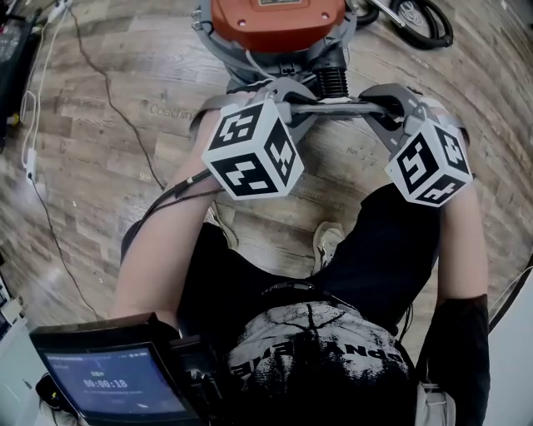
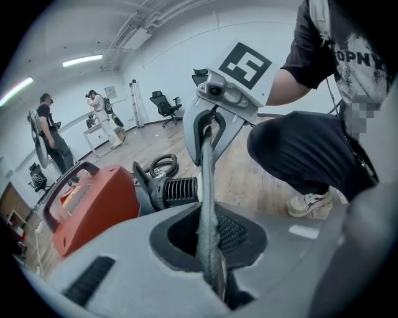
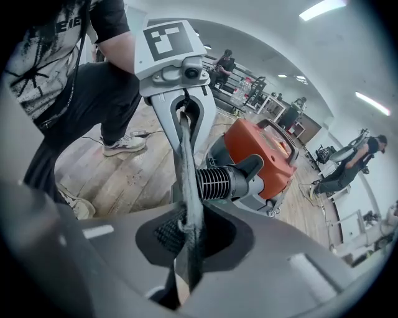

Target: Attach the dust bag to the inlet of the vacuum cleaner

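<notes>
Nearest the head camera, a small monitor (image 1: 112, 378) sits at the person's chest, lower left, with its screen lit. Beyond it, both forearms reach forward over the wooden floor (image 1: 100, 125). Each carries a gripper topped by a marker cube: the left cube (image 1: 252, 150) and the right cube (image 1: 430, 163).

The left gripper (image 2: 210, 248) has its fingers (image 2: 112, 261) pressed together on one end of the dust bag (image 2: 207, 180). The bag shows edge-on as a thin grey strip. The right gripper (image 3: 189, 242) has its fingers (image 3: 298, 248) pinching the opposite end of the same strip. The bag is therefore stretched straight between the two grippers, off the floor.

The vacuum cleaner (image 1: 275, 17) – orange housing on a grey base – stands on the floor directly ahead of the grippers. Its ribbed black inlet (image 1: 331, 81) points toward the person. The bag spans just in front of this inlet – whether it touches the inlet cannot be determined.

A coiled black hose (image 1: 416, 21) lies on the floor beside the vacuum cleaner. A thin cable (image 1: 108, 91) trails across the floor at the left.
</notes>
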### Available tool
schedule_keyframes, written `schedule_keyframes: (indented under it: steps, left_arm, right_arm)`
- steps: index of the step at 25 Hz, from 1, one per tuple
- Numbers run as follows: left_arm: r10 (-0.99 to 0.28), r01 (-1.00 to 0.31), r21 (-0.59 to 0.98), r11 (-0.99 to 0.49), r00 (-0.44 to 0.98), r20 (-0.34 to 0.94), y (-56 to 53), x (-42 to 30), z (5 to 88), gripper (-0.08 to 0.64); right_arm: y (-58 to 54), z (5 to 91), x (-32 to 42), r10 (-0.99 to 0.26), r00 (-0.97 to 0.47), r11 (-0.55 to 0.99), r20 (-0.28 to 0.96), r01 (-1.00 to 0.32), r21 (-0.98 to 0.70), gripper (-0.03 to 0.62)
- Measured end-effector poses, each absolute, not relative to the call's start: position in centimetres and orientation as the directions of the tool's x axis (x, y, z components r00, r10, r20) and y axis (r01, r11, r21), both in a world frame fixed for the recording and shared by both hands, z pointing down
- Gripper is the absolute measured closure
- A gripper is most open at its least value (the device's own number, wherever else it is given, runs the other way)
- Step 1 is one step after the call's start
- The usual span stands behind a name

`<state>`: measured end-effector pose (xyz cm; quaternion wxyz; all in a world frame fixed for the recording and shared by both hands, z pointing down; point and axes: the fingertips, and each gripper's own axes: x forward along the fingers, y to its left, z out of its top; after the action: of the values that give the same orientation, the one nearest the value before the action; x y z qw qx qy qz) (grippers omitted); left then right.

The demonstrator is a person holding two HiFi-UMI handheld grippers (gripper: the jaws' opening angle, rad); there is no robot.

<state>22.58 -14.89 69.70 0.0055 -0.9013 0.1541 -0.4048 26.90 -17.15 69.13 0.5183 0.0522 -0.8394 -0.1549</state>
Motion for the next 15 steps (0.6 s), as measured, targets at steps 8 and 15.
schedule_keyframes:
  steps: [8, 15]
  left_arm:
    - [-0.266, -0.283, -0.103, -0.954, 0.634, 0.726, -14.9, 22.1, 69.1, 0.531]
    - [-0.233, -0.326, -0.009, -0.945, 0.658, 0.716, -16.3, 22.1, 69.3, 0.525]
  right_arm:
    - [-17.0, 68.8, 26.6, -0.204, -0.438, 0.953, 0.875, 0.116, 0.28, 0.549]
    - [-18.1, 69.0, 26.6, -0.154, -0.434, 0.979, 0.888, 0.052, 0.195, 0.541]
